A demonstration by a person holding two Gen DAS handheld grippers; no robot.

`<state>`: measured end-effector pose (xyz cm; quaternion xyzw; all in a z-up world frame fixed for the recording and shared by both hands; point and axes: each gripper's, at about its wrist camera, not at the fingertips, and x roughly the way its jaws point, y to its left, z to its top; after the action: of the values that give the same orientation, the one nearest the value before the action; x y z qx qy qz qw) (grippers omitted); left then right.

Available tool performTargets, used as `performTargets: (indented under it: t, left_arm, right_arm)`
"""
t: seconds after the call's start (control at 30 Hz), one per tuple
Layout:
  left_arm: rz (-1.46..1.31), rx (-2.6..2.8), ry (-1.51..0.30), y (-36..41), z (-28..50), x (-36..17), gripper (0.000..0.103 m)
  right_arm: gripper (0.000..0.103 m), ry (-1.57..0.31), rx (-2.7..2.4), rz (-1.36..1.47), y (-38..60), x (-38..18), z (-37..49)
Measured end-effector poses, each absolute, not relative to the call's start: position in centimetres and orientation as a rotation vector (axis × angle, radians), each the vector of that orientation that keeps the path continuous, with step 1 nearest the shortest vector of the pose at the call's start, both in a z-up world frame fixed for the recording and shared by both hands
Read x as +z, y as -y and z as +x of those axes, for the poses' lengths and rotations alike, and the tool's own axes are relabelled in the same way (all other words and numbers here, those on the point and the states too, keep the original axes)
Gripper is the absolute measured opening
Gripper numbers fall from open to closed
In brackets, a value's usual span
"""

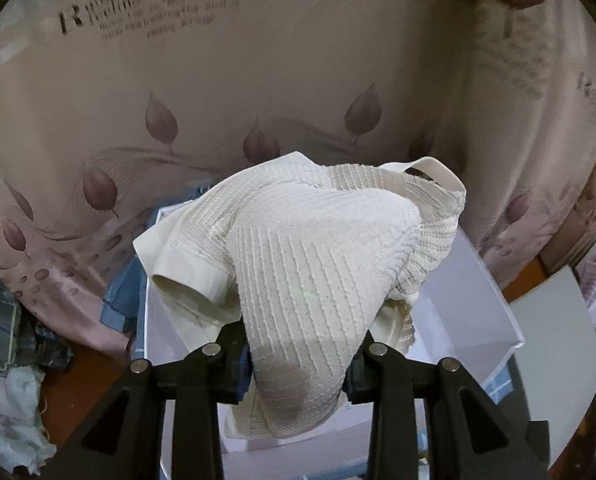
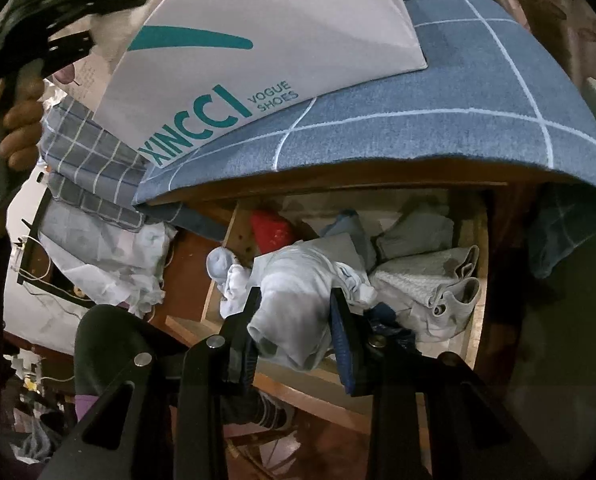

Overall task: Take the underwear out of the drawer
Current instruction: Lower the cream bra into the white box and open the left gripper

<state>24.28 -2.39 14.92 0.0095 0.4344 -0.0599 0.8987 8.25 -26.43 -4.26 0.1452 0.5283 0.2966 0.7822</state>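
My left gripper (image 1: 298,360) is shut on a cream ribbed pair of underwear (image 1: 298,248), which bulges up over an open white shoe box (image 1: 477,300). In the right wrist view that left gripper (image 2: 106,20) shows at the top left with the cream cloth in it, beside the shoe box (image 2: 278,32). My right gripper (image 2: 296,316) is shut on a pale grey-white pair of underwear (image 2: 298,276) just above the open wooden drawer (image 2: 240,236). Several folded pale garments (image 2: 429,276) lie in the drawer.
The shoe box rests on a blue checked cloth (image 2: 437,92) above the drawer. A red item (image 2: 272,232) sits at the drawer's back. Leaf-printed bedding (image 1: 258,80) fills the background. Crumpled cloths (image 2: 110,248) lie left of the drawer; a person's dark-trousered leg (image 2: 102,340) is below.
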Motion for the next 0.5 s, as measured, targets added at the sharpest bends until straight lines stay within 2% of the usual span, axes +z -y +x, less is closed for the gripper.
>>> performTargets:
  t: [0.23, 0.3, 0.43, 0.5]
  left_arm:
    - [0.065, -0.066, -0.952, 1.9, 26.8, 12.9, 0.044]
    - [0.062, -0.057, -0.971, 2.0, 26.9, 12.5, 0.052]
    - [0.038, -0.031, -0.992, 1.4, 27.3, 11.7, 0.060]
    - [0.036, -0.016, -0.985, 1.2, 27.3, 11.6, 0.067]
  right_arm:
    - [0.029, -1.144, 0.653, 0.312, 26.2, -4.3, 8.3]
    - [0.029, -1.146, 0.653, 0.308, 26.1, -4.3, 8.2]
    - [0.029, -1.145, 0.654, 0.312, 26.3, -4.3, 8.3]
    - [0.029, -1.147, 0.654, 0.314, 26.3, -4.4, 8.3]
